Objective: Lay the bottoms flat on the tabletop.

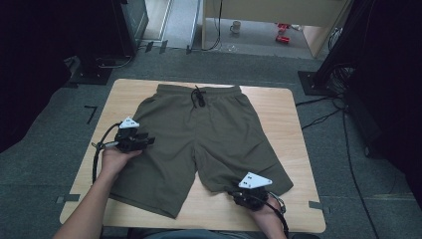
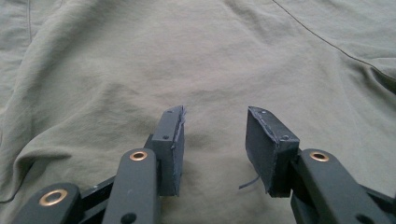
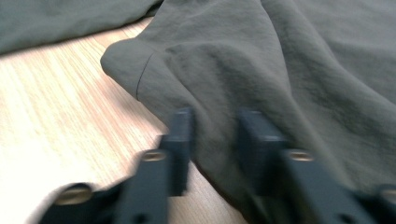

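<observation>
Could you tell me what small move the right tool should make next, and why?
Probably close on the hem. The right tool sits open at the edge of the shorts, with leg fabric between its jaws, while the left tool hovers open over flat cloth.

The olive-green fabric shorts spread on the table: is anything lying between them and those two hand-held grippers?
Nothing visible. The olive-green fabric shorts lie bare on the light wooden table. The left hand-held gripper hangs open right over the cloth, and the right hand-held gripper stands open at the edge of one leg, its picture being blurred.
</observation>
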The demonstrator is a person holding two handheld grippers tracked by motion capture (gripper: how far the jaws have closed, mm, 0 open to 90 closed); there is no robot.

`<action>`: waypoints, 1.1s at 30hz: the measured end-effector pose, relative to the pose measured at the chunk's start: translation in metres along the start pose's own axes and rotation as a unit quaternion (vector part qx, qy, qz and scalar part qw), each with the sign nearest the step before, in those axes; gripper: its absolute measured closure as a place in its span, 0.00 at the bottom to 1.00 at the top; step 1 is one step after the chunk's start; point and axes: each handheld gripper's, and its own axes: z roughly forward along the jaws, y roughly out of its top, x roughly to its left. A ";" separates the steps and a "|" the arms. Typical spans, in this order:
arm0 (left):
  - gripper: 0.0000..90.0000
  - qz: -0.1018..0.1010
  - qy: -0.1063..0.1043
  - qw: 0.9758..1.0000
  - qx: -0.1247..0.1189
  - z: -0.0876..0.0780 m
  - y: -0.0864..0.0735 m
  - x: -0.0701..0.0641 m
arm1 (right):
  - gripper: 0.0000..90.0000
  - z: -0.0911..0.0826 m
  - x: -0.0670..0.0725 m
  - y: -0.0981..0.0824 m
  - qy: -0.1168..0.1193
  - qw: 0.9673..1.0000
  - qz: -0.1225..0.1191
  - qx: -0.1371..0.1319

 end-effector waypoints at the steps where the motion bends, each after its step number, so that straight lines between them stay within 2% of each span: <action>1: 0.63 -0.001 0.001 1.000 0.000 0.000 0.000 0.000 | 0.88 -0.002 -0.002 0.003 0.006 1.000 0.011 0.005; 4: 0.64 -0.002 0.001 1.000 0.002 0.000 -0.001 0.002 | 0.99 -0.010 -0.005 0.014 0.009 1.000 0.021 -0.002; 8: 0.63 -0.002 0.001 1.000 0.004 0.001 -0.001 0.002 | 0.99 -0.020 -0.007 0.027 0.019 0.999 0.023 -0.013; 12: 0.63 -0.002 0.001 1.000 0.002 0.000 -0.001 0.003 | 0.79 -0.015 -0.002 0.021 0.039 0.999 0.016 -0.010; 15: 0.63 -0.003 0.002 1.000 0.004 0.001 -0.001 0.003 | 0.66 -0.005 0.004 0.011 0.034 0.999 0.008 -0.001; 17: 0.63 -0.003 0.002 1.000 0.003 0.000 -0.001 0.003 | 0.63 -0.001 0.005 0.006 0.027 1.000 0.007 0.003; 19: 0.63 -0.003 0.002 1.000 0.002 0.001 -0.001 0.003 | 0.65 0.001 0.007 0.004 0.018 1.000 -0.001 0.010; 22: 0.63 -0.003 0.003 1.000 0.003 0.001 -0.001 0.003 | 0.81 0.003 0.006 0.003 0.002 1.000 -0.014 0.006; 24: 0.63 -0.003 0.004 1.000 0.003 0.001 -0.001 0.004 | 0.94 0.003 0.002 0.004 0.008 1.000 0.003 0.008; 25: 0.63 -0.004 0.004 1.000 0.003 0.001 -0.001 0.004 | 0.97 0.003 0.001 0.005 0.014 1.000 0.017 0.013; 28: 0.63 -0.006 0.005 1.000 0.002 0.000 -0.001 0.005 | 0.98 -0.002 -0.002 0.013 0.032 0.999 0.024 0.021; 30: 0.63 -0.007 0.006 1.000 0.002 0.001 -0.002 0.006 | 0.98 -0.010 -0.004 0.022 0.039 0.999 0.030 0.008; 33: 0.63 -0.006 0.006 1.000 0.002 0.001 -0.001 0.005 | 0.98 -0.024 -0.013 0.040 0.049 0.997 0.052 -0.011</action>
